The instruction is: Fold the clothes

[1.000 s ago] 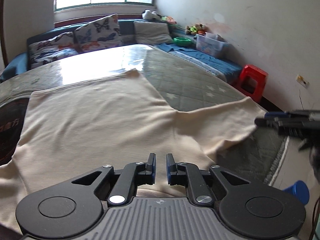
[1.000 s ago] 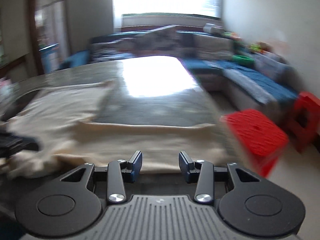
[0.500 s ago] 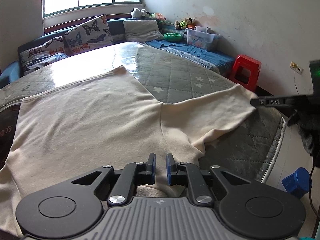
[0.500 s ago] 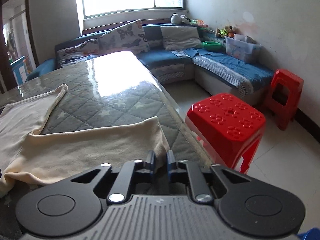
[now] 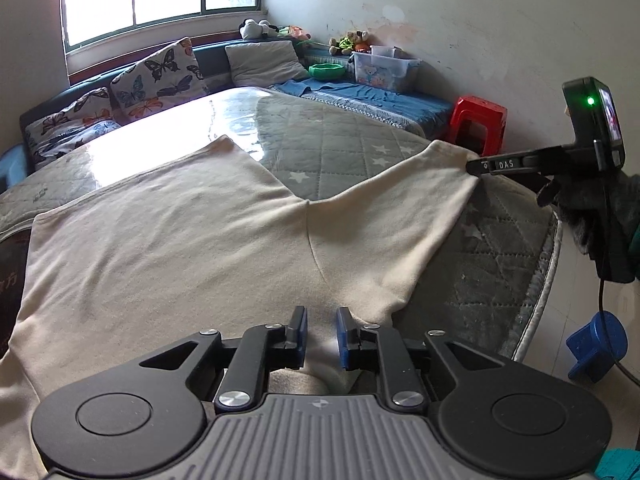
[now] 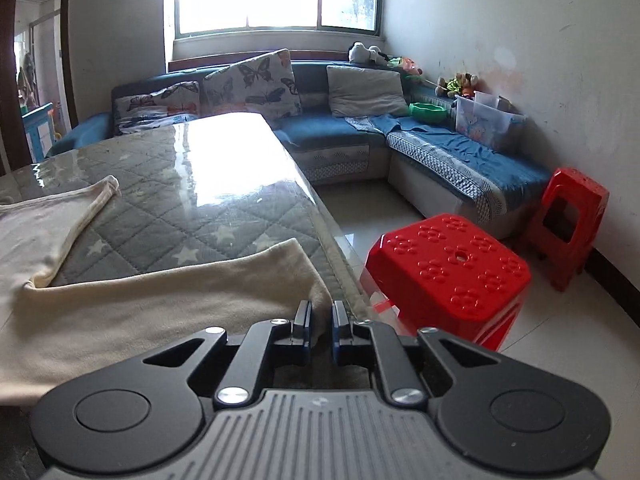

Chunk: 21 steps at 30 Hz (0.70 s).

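Observation:
A cream garment (image 5: pixel 180 232) lies spread on the quilted grey table (image 5: pixel 340 148), one sleeve reaching right. My left gripper (image 5: pixel 321 330) is shut on the garment's near edge, with cloth bunched between its blue pads. My right gripper (image 6: pixel 320 318) is shut on the sleeve's end (image 6: pixel 312 280) at the table's right edge. In the left wrist view the right gripper (image 5: pixel 476 167) pinches the sleeve tip (image 5: pixel 452 152). The garment's far corner (image 6: pixel 108 184) shows at the left of the right wrist view.
A red stool (image 6: pixel 448 268) stands by the table's right edge, and a second red stool (image 6: pixel 568 220) stands by the wall. A blue sofa (image 6: pixel 440 152) with cushions runs along the back and right. A blue object (image 5: pixel 596 344) lies on the floor.
My right gripper closed on the sleeve end and has drawn it out to the right, straightening the sleeve. My left gripper keeps its hold on the near edge.

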{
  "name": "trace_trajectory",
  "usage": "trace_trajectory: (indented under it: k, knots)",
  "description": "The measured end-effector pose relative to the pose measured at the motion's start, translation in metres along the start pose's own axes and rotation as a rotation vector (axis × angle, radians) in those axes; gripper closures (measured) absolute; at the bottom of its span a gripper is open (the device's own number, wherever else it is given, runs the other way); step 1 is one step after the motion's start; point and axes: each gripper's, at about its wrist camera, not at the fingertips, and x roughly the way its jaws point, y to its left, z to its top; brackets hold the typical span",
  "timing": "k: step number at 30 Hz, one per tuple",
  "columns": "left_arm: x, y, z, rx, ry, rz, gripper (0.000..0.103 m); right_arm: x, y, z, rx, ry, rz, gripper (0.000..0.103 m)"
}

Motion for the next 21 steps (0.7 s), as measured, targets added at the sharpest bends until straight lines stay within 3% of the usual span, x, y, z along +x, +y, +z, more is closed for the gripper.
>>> trace_trajectory:
  k: [2,9,10,11,21]
  knots:
    - [-0.001,-0.001,0.003,-0.003,-0.008,0.002,0.084,-0.003,-0.002,0.0,0.025,-0.004,0.015,0.086]
    - [0.005,-0.005,0.006,0.004,-0.006,-0.007,0.084,-0.001,-0.012,-0.005,0.089,0.004,0.05,0.083]
    - [0.006,-0.006,0.005,0.007,-0.004,-0.008,0.084,-0.002,-0.013,-0.005,0.082,-0.002,0.046,0.085]
    - [0.006,-0.007,0.005,0.009,-0.001,-0.008,0.084,-0.003,-0.014,-0.004,0.083,-0.005,0.044,0.095]
    - [0.007,-0.01,0.006,-0.014,-0.02,-0.021,0.079,-0.039,-0.003,0.04,0.019,-0.14,0.081,0.098]
